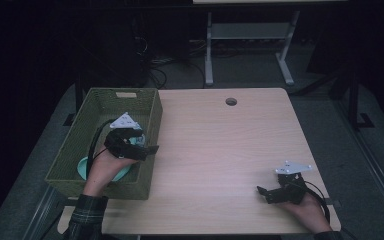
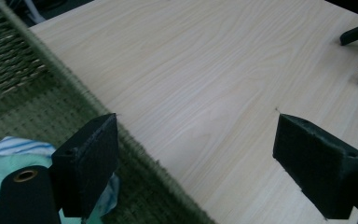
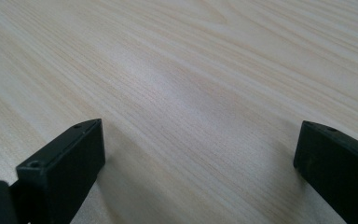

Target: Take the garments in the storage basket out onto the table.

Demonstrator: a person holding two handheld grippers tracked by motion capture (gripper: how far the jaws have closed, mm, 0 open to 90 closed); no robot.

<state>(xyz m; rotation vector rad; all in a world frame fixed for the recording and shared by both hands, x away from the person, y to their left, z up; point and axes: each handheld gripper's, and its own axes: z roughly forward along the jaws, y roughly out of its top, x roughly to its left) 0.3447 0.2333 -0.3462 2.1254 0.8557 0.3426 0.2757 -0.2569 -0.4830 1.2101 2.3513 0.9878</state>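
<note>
A green woven basket (image 1: 95,102) sits at the table's left edge. Inside it lies a light teal and blue-striped cloth (image 1: 84,167), also seen low in the left gripper view (image 2: 14,149). My left gripper (image 1: 147,148) hangs over the basket's right wall, its jaws wide apart with nothing between them; in its own view (image 2: 196,154) one jaw is over the basket rim (image 2: 74,84) and the other over bare wood. My right gripper (image 1: 264,192) rests near the table's front right, open and empty, jaws spread over the wood (image 3: 198,172).
The light wooden table (image 1: 220,150) has a round cable hole (image 1: 231,101) near its far edge. Behind the table stand a white desk frame (image 1: 209,50) and loose cables (image 1: 155,70) on the dark floor.
</note>
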